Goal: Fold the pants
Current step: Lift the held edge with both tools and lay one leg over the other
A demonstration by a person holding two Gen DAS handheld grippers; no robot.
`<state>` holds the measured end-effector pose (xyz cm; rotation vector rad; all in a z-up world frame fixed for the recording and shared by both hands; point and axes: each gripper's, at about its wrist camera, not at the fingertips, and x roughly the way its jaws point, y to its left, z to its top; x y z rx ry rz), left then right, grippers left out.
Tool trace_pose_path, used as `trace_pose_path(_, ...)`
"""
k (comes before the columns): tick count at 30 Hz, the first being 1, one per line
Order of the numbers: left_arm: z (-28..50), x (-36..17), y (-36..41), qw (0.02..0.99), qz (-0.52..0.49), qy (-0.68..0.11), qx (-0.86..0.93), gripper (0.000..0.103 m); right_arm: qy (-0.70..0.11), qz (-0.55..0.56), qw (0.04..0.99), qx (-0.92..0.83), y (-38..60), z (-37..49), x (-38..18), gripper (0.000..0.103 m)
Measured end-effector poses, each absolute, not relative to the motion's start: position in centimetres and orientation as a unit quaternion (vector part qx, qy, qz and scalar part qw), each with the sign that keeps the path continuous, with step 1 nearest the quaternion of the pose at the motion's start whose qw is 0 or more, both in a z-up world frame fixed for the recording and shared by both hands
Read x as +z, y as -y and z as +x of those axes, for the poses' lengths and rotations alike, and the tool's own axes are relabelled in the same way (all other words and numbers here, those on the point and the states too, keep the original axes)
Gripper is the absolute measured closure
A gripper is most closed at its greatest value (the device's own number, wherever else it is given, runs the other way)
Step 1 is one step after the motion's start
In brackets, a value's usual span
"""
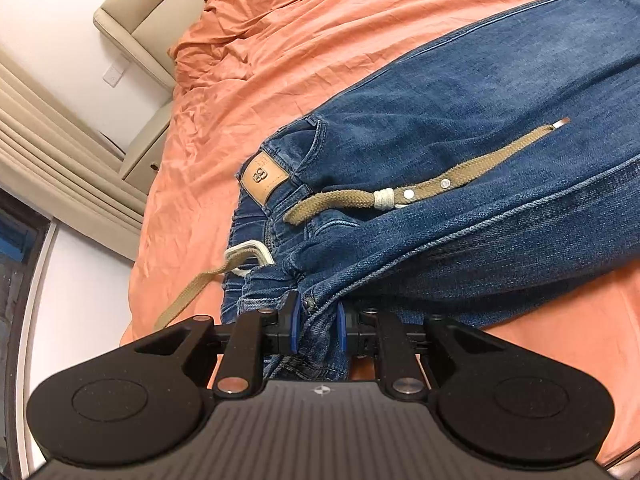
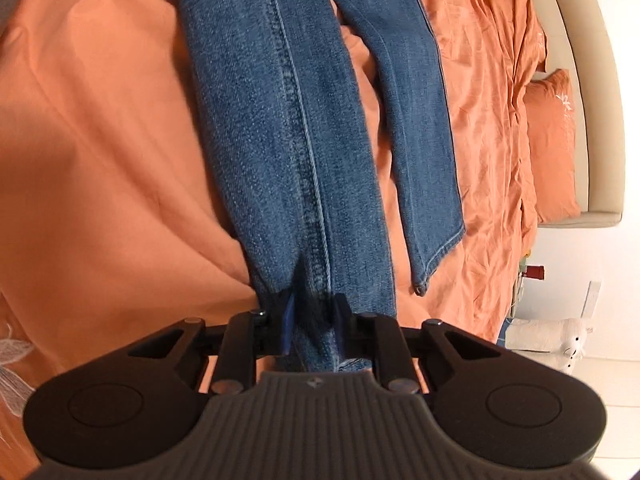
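**Both grippers clamped on denim; jeans laid on orange bedding**

Left gripper (image 1: 318, 322): jaws drawn in on a bunched fold of the jeans (image 1: 460, 168) at the waistband edge, blue pads pressing the cloth from both sides. The fabric passes between the fingers and back under the tool body.

Right gripper (image 2: 314, 320): jaws closed on the hem end of one leg (image 2: 288, 140), denim gathered between the pads. How deep the hem sits behind the fingers is hard to judge.

Position: from the left jaws the waist and seat spread up and to the right across the bedsheet (image 1: 280, 40). From the right jaws the held leg runs straight away; the second leg (image 2: 408, 120) lies flat just beside it, its hem free on the sheet.

Materials: mid-blue washed denim with a double-stitched seam; tan leather patch (image 1: 265, 177); khaki woven drawstring belt (image 1: 420, 188) with white whipping and metal rivets; wrinkled orange cotton; cream padded headboard (image 2: 580, 120).
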<state>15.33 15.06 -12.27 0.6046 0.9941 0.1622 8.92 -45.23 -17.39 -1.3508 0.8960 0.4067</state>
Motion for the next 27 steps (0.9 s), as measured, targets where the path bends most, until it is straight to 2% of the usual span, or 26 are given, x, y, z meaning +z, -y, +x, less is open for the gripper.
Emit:
trace_pose_path(1, 15.3, -12.3, -15.0, 0.832, 0.286, -0.469, 0.077, 0.084, -0.398, -0.6, 0.67, 0.183, 45.2, 9.0, -17.3, 0.079)
trace_pose_path(6, 15.0, -12.2, -15.0, 0.832, 0.289, -0.467, 0.079, 0.084, -0.43, -0.585, 0.663, 0.182, 45.4, 10.6, -17.5, 0.08)
trace_pose_path(9, 14.5, -11.9, -15.1, 0.834, 0.285, -0.466, 0.079, 0.084, -0.448, -0.57, 0.664, 0.182, 45.6, 10.9, -17.3, 0.1)
trace_pose_path(12, 14.0, -11.8, -15.2, 0.835, 0.285, -0.464, 0.079, 0.083, -0.437, -0.568, 0.674, 0.177, 45.9, 9.9, -16.4, 0.103)
trace_pose_path(22, 11.8, -10.4, -15.7, 0.855, 0.26, -0.436, 0.109, 0.085, -0.363, -0.549, 0.741, 0.132, 48.0, 4.7, -10.6, 0.103)
trace_pose_path(27, 12.1, -8.5, -15.9, 0.869, 0.246, -0.41, 0.126, 0.085, -0.328, -0.53, 0.777, 0.09, 48.3, 5.5, -7.8, 0.103)
